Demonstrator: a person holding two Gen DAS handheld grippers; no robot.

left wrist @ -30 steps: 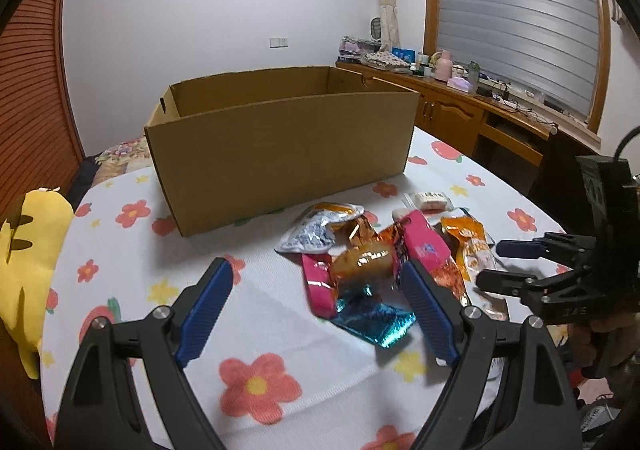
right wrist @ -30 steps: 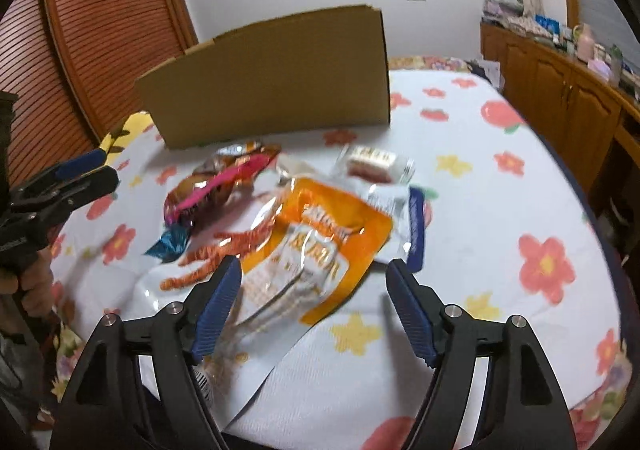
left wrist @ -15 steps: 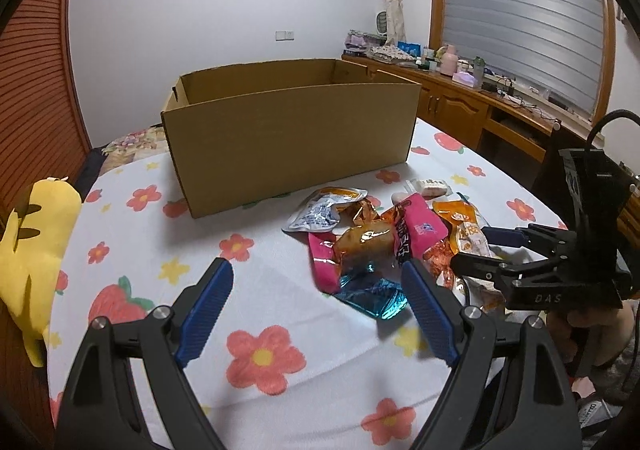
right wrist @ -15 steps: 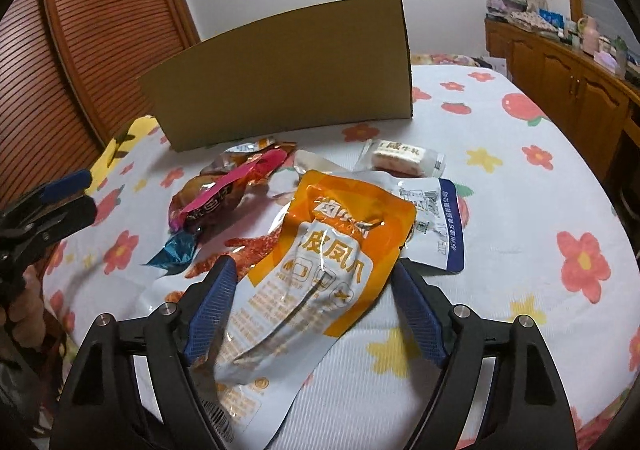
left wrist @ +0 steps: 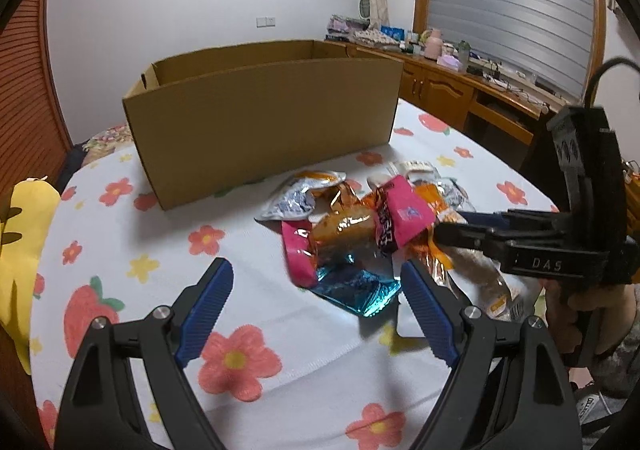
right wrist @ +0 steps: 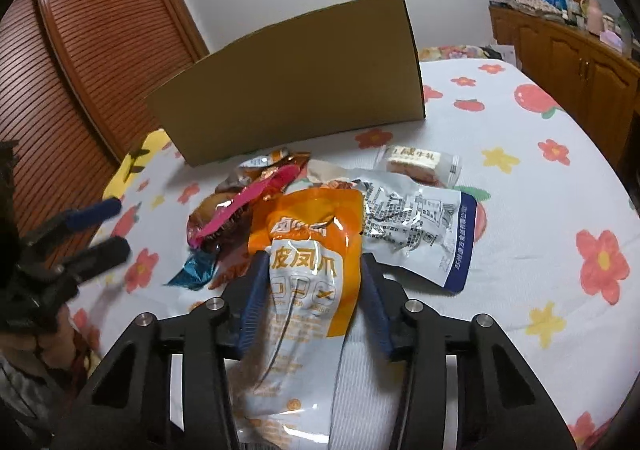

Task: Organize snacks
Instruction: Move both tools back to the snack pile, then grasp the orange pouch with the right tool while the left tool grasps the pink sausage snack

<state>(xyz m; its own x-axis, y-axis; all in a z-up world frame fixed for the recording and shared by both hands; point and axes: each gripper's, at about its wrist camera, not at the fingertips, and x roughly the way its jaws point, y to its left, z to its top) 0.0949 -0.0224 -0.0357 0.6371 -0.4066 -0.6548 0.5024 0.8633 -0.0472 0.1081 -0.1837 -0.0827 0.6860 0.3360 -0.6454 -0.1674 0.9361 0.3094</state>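
Snacks [left wrist: 352, 234] all lie heaped on the counter [left wrist: 280, 334] before the box [left wrist: 264, 117]; your right tool [right wrist: 316, 282] has just been closing, now pinching the orange pouch [right wrist: 308, 250]; left tool [left wrist: 316, 314] spread, empty.

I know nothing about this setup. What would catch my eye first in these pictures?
Probably the orange pouch, lying nearest with the right tool just closed in on its sides. Behind it sits a bright heap of wrappers, a pink one on top, on the flowered cloth. Beyond the heap stands a big open cardboard box, while the left tool waits open by the heap.
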